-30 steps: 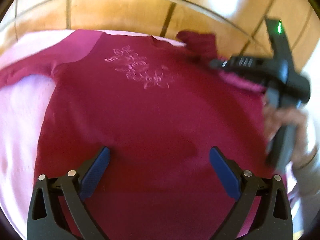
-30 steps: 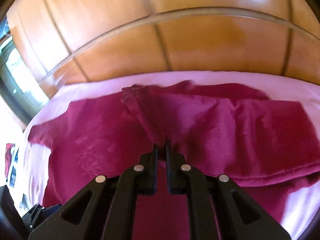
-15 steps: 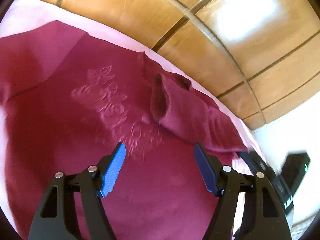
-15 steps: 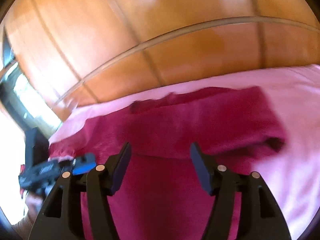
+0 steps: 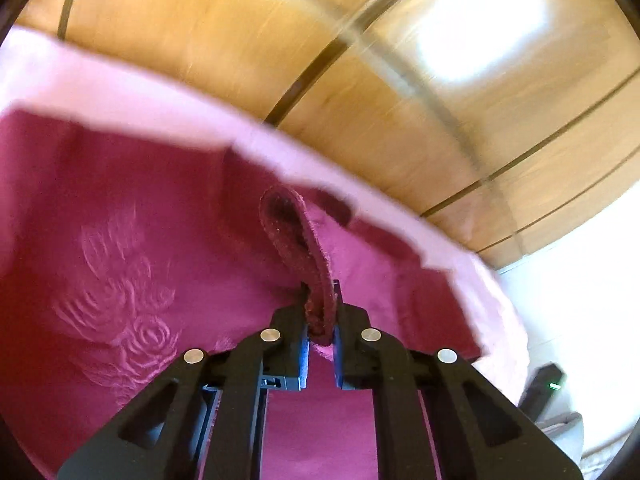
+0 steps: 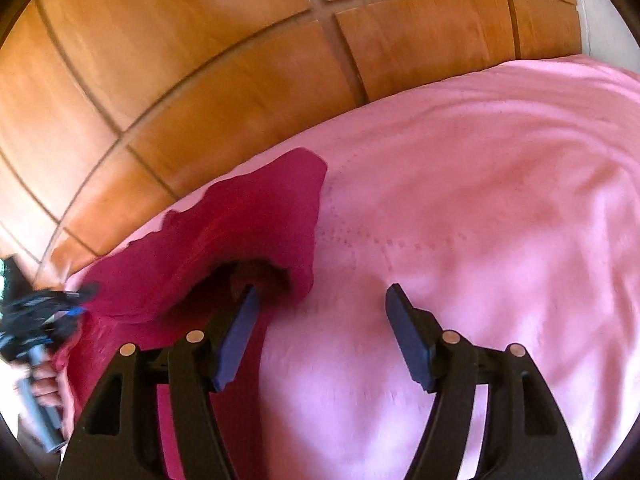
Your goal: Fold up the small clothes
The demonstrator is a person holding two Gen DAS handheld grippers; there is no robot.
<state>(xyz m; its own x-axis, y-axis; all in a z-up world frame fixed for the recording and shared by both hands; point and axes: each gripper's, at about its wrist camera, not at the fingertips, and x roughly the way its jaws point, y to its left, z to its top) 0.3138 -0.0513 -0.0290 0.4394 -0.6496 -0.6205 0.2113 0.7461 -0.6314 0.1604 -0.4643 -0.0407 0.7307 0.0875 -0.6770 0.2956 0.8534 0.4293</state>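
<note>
A dark red sweater [image 5: 132,248] with an embossed rose pattern lies on a pink bedsheet [image 5: 120,92]. Its right sleeve is folded over the body. My left gripper [image 5: 320,308] is shut on the sleeve cuff [image 5: 296,240], which stands up as a loop between the fingers. My right gripper [image 6: 320,300] is open and empty over the sheet, at the right edge of the sweater [image 6: 240,224]. The left gripper also shows blurred at the far left of the right wrist view [image 6: 36,312].
A wooden panelled headboard [image 5: 280,40] runs behind the bed. The pink sheet [image 6: 480,200] stretches bare to the right of the sweater. A white wall [image 5: 580,280] lies to the right of the bed.
My left gripper moved forward and shut on the sleeve cuff. My right gripper let go of the sleeve, opened, and swung right toward the sweater's edge.
</note>
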